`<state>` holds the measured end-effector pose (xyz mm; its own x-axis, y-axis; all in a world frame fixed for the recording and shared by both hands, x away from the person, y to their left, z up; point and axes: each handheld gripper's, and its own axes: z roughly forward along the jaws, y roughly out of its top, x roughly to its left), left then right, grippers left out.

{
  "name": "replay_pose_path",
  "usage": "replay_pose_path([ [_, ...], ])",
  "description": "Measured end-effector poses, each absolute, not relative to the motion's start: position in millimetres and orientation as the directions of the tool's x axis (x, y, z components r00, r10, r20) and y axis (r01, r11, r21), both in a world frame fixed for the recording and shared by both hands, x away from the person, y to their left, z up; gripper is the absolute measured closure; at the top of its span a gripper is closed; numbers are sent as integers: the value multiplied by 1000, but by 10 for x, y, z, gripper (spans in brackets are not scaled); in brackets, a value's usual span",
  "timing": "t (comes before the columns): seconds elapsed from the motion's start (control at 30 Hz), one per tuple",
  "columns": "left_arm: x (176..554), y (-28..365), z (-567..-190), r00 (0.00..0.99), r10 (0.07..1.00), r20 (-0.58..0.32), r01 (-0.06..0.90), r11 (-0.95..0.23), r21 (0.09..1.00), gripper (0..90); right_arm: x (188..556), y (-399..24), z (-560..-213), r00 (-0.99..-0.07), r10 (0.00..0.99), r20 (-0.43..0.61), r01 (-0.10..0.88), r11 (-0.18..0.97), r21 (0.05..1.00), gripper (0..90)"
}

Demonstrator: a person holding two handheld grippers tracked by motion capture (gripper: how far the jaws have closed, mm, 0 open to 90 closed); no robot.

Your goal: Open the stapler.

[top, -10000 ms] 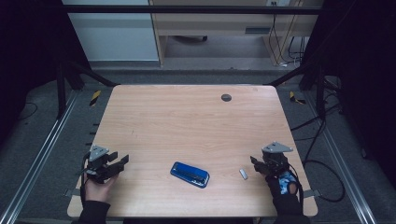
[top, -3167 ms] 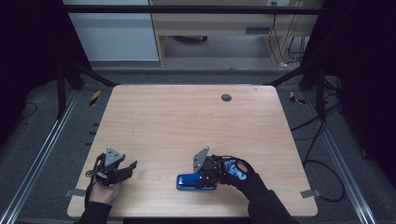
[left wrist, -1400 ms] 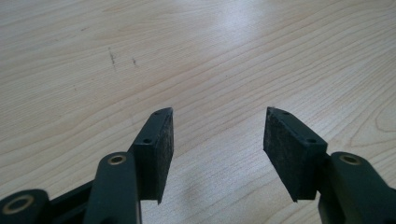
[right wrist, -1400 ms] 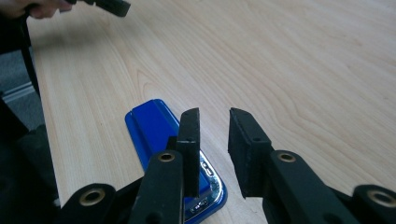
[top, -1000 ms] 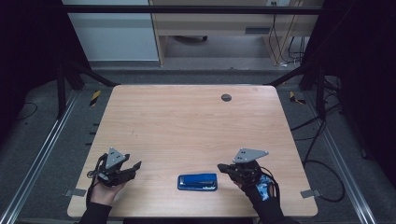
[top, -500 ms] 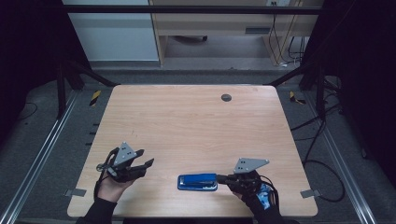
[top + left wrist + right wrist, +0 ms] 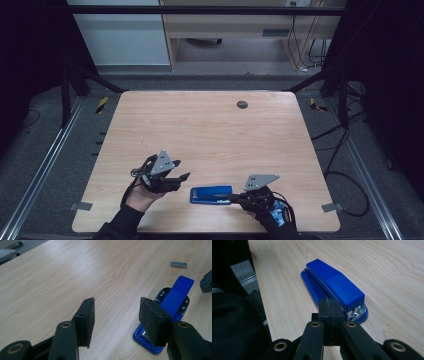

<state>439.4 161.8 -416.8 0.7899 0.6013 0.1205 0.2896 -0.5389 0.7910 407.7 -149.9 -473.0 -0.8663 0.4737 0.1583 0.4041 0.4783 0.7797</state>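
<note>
The blue stapler (image 7: 211, 194) lies flat on the surface (image 7: 210, 130), long side running left to right. The right gripper (image 7: 234, 199), jaws pressed together and empty, sits at its right end. The left gripper (image 7: 181, 178), jaws wide and empty, hovers just beside its left end.

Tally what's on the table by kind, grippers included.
Stapler: 1
Staple strip: 1
Grommet: 1
Grippers: 2, left open, right shut
Total: 5

Bright blue stapler (image 7: 211, 194) with silver metal at one end; pale wood-grain table (image 7: 210, 135); black jaws on both grippers; small grey metal strip (image 7: 178, 264); dark round grommet (image 7: 242, 104).
</note>
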Motion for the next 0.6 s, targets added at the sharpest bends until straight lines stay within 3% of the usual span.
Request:
replay_pose_path([
  [0.6, 4404, 1285, -4167, 861, 495, 115, 250, -609, 753, 484, 4096, -1464, -4824, -860, 485, 158, 424, 509, 749, 900],
])
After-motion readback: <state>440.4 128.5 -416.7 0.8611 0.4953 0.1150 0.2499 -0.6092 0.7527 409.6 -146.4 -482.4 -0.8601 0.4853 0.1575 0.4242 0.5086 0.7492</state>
